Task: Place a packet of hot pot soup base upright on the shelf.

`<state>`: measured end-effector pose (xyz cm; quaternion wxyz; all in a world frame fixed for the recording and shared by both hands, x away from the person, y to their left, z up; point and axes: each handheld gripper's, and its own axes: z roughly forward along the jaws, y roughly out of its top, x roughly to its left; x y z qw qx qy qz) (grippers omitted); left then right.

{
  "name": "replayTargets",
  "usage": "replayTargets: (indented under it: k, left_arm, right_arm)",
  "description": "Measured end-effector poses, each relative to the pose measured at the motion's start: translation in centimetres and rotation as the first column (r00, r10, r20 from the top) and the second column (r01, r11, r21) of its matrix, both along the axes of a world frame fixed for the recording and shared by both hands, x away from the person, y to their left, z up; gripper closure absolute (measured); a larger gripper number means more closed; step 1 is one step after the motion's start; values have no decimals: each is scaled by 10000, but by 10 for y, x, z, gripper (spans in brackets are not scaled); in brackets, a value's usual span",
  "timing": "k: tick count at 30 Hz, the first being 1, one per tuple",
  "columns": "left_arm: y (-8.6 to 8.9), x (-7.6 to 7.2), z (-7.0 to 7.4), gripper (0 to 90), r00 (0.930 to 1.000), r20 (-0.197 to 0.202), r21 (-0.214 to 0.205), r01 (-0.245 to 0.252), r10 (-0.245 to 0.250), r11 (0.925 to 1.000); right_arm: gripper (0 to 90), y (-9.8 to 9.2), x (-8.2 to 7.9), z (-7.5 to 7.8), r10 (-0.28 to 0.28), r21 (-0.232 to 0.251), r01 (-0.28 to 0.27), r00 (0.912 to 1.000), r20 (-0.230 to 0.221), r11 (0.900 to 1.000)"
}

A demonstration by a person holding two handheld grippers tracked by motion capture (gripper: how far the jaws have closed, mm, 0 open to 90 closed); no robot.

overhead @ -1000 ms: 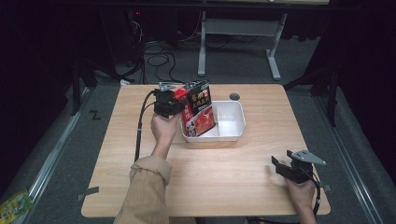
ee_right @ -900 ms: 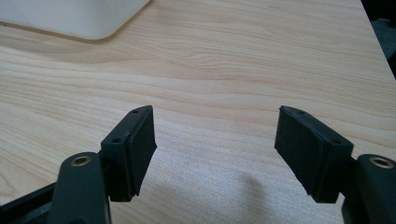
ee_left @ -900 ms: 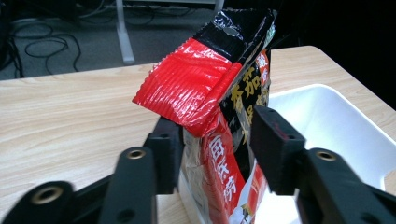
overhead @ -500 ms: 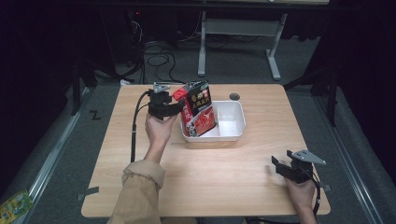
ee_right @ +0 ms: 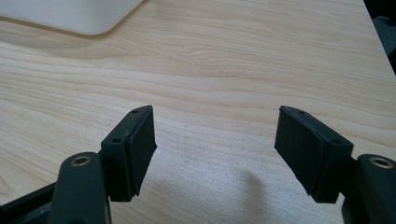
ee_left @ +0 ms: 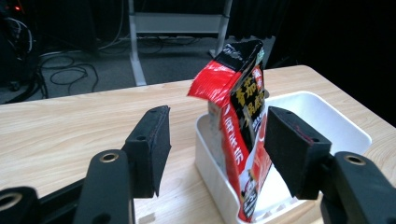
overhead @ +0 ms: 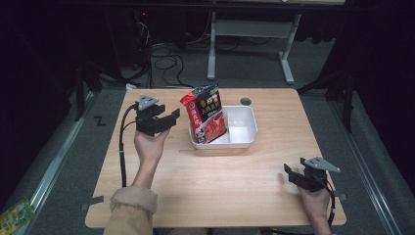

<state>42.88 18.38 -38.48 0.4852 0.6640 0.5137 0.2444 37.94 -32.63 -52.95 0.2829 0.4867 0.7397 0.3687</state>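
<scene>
A red and black snack packet (overhead: 208, 117) stands upright, leaning against the left wall of a white tub (overhead: 253, 128) on the wooden table. My left gripper (overhead: 171, 117) hangs just left of the tub, a little above the table. Its jaws have just been opening and now stand open with nothing between them. In the left gripper view the packet (ee_left: 243, 116) and the tub (ee_left: 327, 116) lie beyond my left gripper (ee_left: 217, 116), clear of the pads. My right gripper (overhead: 289, 174) rests open near the table's front right corner, seen open over bare wood (ee_right: 215, 126).
The table (overhead: 220, 191) has a small round hole (overhead: 245, 101) behind the tub. A metal desk frame (overhead: 249, 44) and cables stand on the floor beyond the far edge. A green packet (overhead: 14, 215) lies on the floor at bottom left.
My left gripper has let go of the packet and drawn back to the left, rising slightly. The packet stays standing in the tub. The right gripper has not moved.
</scene>
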Motion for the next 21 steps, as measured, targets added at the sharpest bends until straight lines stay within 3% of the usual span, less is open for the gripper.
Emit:
replayTargets:
  k: [4, 7, 13, 21]
  left_arm:
    - [12, -15, -1, 412, 9999, 120, -470, -34, 39, 9989]
    - [23, -27, -4, 421, 9998, 165, -343, -96, 102, 9994]
    - [44, -48, -9, 418, 9995, 203, -831, -232, 249, 9963]
    - [52, -66, -12, 414, 9984, 435, -913, -332, 373, 9953]
  right_arm:
    - [301, -1, 1, 0, -25, 92, 27, 9999, -151, 10000]
    - [300, 0, 3, 0, -133, 8, 134, 9994, -322, 9999]
    - [299, 4, 2, -1, -239, -348, 228, 9992, -315, 9991]
    - [299, 2, 2, -1, -141, -222, 135, 9996, -240, 9997]
